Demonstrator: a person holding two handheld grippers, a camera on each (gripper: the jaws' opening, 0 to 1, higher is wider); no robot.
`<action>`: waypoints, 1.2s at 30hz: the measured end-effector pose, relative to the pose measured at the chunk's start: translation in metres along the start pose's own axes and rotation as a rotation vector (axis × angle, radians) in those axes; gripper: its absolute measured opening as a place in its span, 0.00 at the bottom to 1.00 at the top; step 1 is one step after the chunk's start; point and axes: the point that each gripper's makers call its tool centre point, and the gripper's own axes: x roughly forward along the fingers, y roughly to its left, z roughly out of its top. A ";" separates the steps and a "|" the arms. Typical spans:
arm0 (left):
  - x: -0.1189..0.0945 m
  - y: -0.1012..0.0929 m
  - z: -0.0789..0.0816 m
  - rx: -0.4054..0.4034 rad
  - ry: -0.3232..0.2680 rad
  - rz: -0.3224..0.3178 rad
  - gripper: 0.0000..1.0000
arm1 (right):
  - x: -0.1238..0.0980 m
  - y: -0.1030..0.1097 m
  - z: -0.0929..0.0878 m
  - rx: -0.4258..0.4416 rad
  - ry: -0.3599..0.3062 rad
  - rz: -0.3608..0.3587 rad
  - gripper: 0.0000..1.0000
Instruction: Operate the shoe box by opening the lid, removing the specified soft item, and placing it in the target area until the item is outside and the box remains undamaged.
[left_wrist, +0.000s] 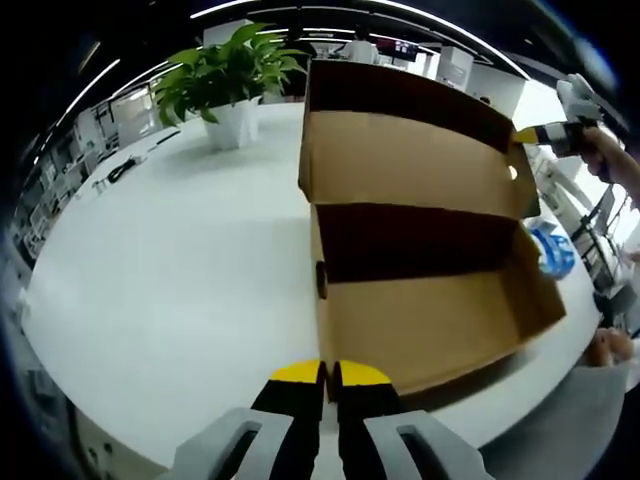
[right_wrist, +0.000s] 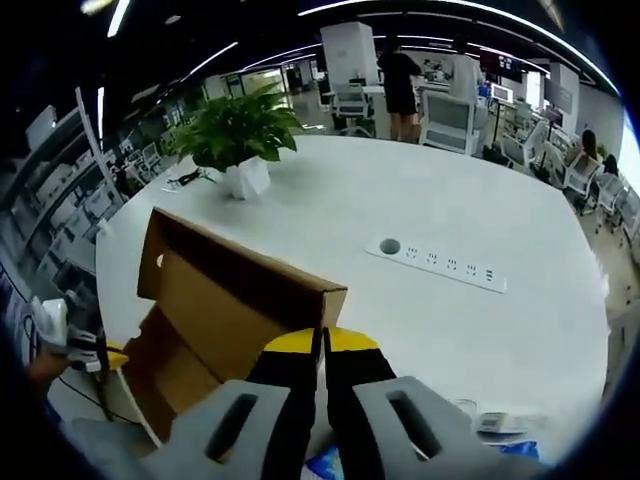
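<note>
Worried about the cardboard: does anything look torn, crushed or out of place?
Nothing stands out. The shoe box sits flat on the white table with its lid raised; no tear or crushing shows.

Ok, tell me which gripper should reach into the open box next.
Left, probably. The left gripper points straight into the open shoe box, its shut jaws holding nothing. The right gripper sits up at the lid edge, apparently steadying it.
</note>
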 end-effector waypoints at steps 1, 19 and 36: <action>0.000 0.000 0.000 -0.001 0.000 -0.001 0.03 | 0.002 0.001 0.002 -0.002 -0.005 0.002 0.00; -0.002 0.000 -0.001 -0.002 -0.017 -0.003 0.03 | -0.032 0.015 -0.010 -0.055 -0.056 -0.001 0.00; -0.002 0.001 -0.001 0.002 -0.025 -0.009 0.03 | -0.057 0.033 -0.023 -0.083 -0.101 0.012 0.00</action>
